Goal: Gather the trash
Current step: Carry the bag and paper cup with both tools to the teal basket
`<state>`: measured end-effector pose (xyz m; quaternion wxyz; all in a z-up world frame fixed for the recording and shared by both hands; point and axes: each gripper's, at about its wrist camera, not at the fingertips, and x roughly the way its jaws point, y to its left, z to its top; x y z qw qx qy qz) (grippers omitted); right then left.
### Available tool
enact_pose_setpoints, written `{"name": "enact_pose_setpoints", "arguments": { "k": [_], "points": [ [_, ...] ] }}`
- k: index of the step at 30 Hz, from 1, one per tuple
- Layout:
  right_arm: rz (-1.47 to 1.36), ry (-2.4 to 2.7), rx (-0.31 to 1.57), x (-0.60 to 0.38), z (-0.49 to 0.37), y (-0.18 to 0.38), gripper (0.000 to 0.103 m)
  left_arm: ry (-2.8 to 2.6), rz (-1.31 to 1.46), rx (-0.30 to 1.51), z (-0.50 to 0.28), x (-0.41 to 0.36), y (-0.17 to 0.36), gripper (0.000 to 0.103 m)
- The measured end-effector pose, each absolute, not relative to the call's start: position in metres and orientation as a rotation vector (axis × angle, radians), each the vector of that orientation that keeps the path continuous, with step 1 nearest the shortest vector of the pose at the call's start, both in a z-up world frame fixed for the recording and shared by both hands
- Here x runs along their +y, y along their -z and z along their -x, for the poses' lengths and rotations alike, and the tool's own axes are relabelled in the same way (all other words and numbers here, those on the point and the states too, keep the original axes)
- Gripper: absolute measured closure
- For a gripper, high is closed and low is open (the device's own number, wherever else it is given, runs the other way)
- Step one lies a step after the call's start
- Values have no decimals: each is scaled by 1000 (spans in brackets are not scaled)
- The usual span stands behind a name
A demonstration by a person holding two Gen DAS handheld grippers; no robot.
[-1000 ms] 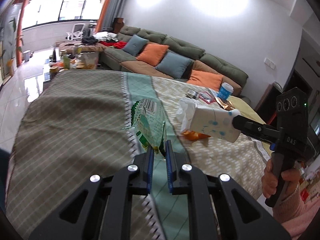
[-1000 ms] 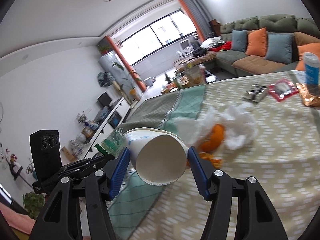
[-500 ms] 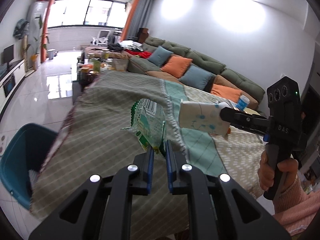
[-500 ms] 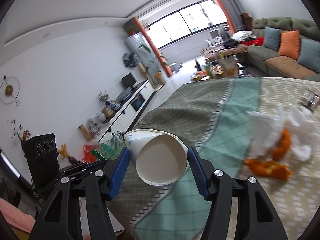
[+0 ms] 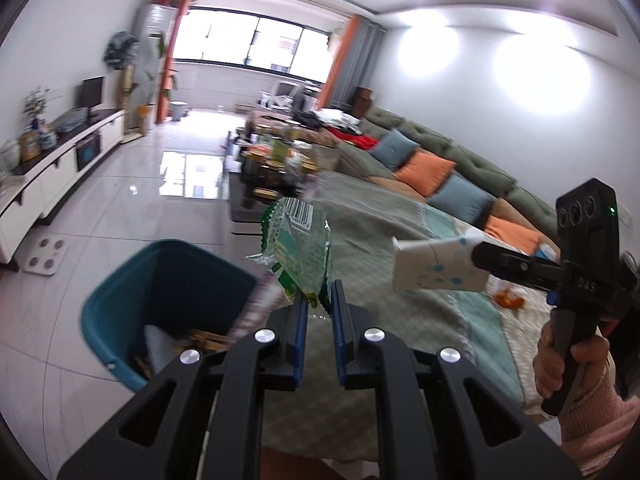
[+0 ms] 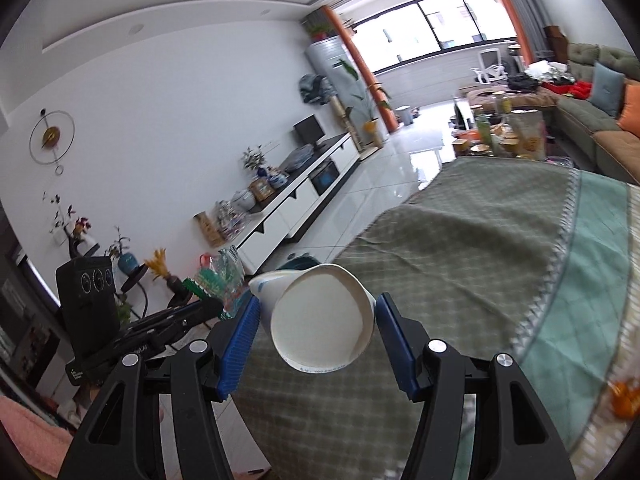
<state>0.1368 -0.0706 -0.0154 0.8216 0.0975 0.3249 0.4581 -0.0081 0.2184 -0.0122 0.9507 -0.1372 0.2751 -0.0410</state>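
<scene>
Trash here is two pieces, each carried above the near left end of the worktop, which is draped in a cloth of grey-green check with a teal band and a pale patterned stretch further right. On the glossy white floor tiles just left of the worktop stands a teal bin with scraps inside. Beyond lie a cluttered low table, a long green sofa with orange and blue cushions on the right, a white TV cabinet along the left wall, and a wide window at the far end.

A crinkled green-and-clear wrapper with a barcode stands up from the left tongs, which are pressed together on its lower edge, near the bin's right rim. A white paper cup with blue spots, lying sideways, is pinched across its body by the right tongs. Orange peel lies on the cloth far to the right.
</scene>
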Motion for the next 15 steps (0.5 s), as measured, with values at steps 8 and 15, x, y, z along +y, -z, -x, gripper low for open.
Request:
{"name": "enact_pose_setpoints", "arguments": {
  "k": [8,15],
  "points": [
    [-160,-1040,702,-28,-142,12,43,6,329,565,13,254,18,90],
    [-158,-1069,719,1,-154,12,43,-38,343,577,15,265,21,90]
  ]
}}
